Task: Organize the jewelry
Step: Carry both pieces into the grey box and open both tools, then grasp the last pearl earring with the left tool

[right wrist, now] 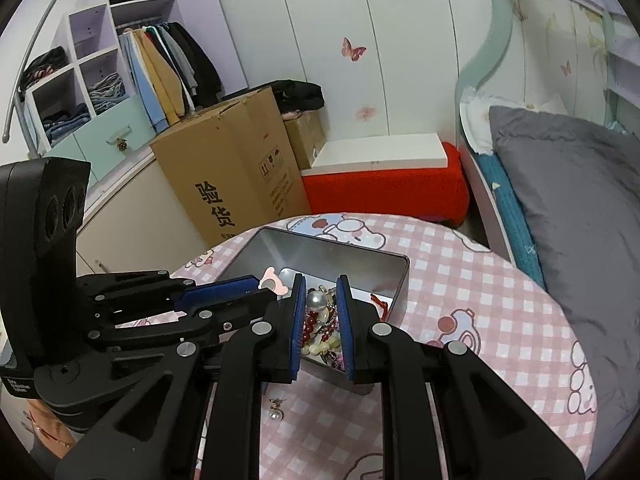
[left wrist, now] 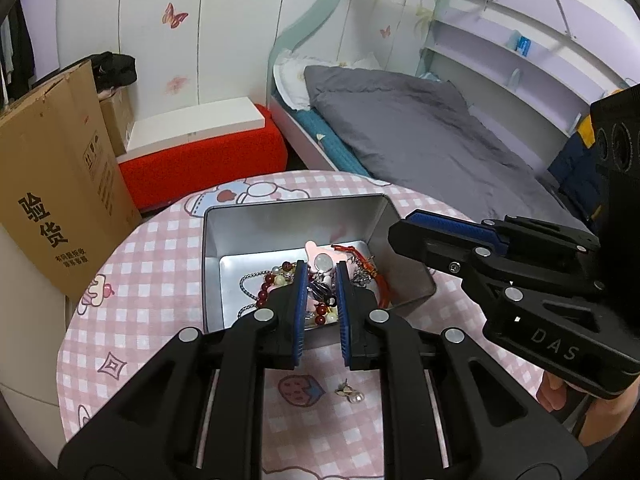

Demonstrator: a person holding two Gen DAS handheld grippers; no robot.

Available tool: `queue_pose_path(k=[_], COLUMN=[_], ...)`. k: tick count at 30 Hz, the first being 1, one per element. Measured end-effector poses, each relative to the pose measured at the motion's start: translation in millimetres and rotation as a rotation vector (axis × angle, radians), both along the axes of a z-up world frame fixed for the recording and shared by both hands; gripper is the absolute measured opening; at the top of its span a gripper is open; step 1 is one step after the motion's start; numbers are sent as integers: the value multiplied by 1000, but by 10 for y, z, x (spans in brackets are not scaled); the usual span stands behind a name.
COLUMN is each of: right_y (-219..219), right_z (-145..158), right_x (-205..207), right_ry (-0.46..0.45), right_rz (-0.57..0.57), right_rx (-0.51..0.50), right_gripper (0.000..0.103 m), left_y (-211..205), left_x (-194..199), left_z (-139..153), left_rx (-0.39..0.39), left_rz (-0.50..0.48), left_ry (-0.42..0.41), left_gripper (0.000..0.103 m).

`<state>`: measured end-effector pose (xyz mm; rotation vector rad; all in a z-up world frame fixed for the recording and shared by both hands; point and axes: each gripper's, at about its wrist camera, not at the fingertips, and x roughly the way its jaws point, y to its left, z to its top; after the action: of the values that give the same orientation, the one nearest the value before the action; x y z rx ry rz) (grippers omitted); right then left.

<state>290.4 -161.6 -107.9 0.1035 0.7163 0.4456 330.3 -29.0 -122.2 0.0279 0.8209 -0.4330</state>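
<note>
Both grippers, left gripper (left wrist: 322, 280) and right gripper (right wrist: 320, 296), hang spread and empty over the tin (left wrist: 294, 210). One pearl earring (left wrist: 352, 394) lies loose near the bench's near edge; I'd drop low and pinch it gently.

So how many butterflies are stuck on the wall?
3 in the left camera's view: a big pink butterfly high on the wall, a pale pink one below it, and a small one on the panel behind the bed. More may be hidden.

The left gripper (left wrist: 322, 280) points forward and down, its blue-padded jaws parted by a narrow gap. The right gripper (right wrist: 320, 294) hangs just beside it, angled inward, jaws likewise slightly apart.
</note>
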Motion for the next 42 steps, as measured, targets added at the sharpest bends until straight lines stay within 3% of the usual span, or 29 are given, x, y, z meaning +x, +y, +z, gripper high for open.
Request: queue_pose_path(k=[13, 14, 15, 16, 17, 21, 25, 32, 42], right_y=[-87, -84, -97, -104, -118, -144, -203, -285, -420], right_z=[1, 8, 10, 16, 28, 90, 195, 334, 211], right_x=[52, 48, 56, 58, 61, 33, -30, -210, -432], right_ry=[17, 18, 18, 19, 19, 11, -17, -55, -48], right_rz=[-4, -1, 4, 8, 7, -2, -16, -21, -50], right_rx=[46, 52, 58, 67, 78, 91, 111, 109, 76], right_gripper=[14, 14, 14, 15, 15, 18, 26, 30, 34], left_y=[46, 48, 51, 55, 76, 93, 133, 111, -60], left_x=[38, 30, 22, -1, -37, -106, -170, -362, -604], left_z=[-33, -25, -8, 9, 48, 107, 183, 272, 53], left_rx=[11, 13, 13, 10, -1, 6, -7, -4, 35], left_rz=[22, 24, 29, 38, 50, 52, 59, 68, 43], left_ry=[26, 25, 21, 9, -17, -34, -44, -78, -58], left_gripper=[16, 27, 51, 62, 64, 64, 64, 64, 64])
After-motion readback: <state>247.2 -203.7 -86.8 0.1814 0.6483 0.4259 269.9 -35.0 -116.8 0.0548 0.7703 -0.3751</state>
